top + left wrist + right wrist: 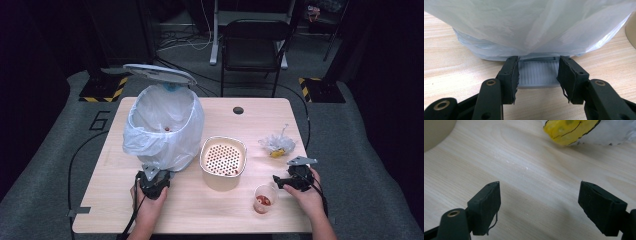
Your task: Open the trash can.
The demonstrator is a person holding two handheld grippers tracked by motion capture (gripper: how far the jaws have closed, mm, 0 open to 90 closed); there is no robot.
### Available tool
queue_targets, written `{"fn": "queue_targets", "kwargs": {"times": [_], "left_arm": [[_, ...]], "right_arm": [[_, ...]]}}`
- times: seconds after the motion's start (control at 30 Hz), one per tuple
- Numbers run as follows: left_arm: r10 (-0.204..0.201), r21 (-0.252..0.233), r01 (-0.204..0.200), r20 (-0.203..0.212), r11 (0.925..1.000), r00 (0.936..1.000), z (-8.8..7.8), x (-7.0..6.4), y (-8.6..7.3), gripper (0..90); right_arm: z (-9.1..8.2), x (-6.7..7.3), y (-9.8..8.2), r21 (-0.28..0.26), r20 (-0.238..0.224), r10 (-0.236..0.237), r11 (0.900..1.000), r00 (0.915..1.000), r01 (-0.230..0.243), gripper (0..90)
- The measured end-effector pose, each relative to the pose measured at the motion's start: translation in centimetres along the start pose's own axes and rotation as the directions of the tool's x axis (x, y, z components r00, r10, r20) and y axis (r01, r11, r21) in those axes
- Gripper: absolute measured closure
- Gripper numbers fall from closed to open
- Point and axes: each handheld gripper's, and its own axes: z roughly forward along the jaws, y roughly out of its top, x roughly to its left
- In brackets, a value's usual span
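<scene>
A pedal bin (162,127) lined with a white bag stands at the table's left, its lid (159,73) raised. My left gripper (151,175) sits at the bin's foot. In the left gripper view its jaws (538,80) are shut on the grey ribbed pedal (537,73), under the hanging bag (529,27). My right gripper (280,181) hovers at the right, beside a small clear cup (263,199) holding red bits. In the right gripper view it (539,205) stands open over bare wood with nothing between the pads. A crumpled wrapper (571,130) with a yellow part lies beyond it.
A beige container (223,162) with a perforated insert stands mid-table between the bin and the cup. The wrapper (276,145) lies at the right, behind my right gripper. The wooden table (210,215) has a cable hole (238,110) at the back. A black chair (252,47) stands beyond.
</scene>
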Motion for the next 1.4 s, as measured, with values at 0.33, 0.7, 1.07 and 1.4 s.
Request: {"fn": "queue_targets", "kwargs": {"times": [0.33,0.7,1.07,1.4], "left_arm": [[-0.001,0.000,0.001,0.000,1.0000,1.0000,0.0,0.0,0.0,51.3],[-0.001,0.001,0.001,0.000,1.0000,1.0000,0.0,0.0,0.0,51.3],[0.000,0.000,0.000,-0.001,1.0000,1.0000,0.0,0.0,0.0,51.3],[-0.001,0.000,0.001,-0.001,1.0000,1.0000,0.0,0.0,0.0,51.3]], "right_arm": [[-2.4,-1.5,2.4,-0.061,-0.013,0.041,0.997,0.9991,-0.041,14.6],[-3.6,-1.7,5.7,-0.100,-0.015,0.022,0.995,0.9997,-0.023,14.3],[-3.3,-1.9,8.3,-0.105,0.019,0.022,0.994,0.9996,-0.020,8.3],[-0.1,-2.7,9.9,-0.050,0.020,0.072,0.996,0.9972,-0.071,0.0]]}}
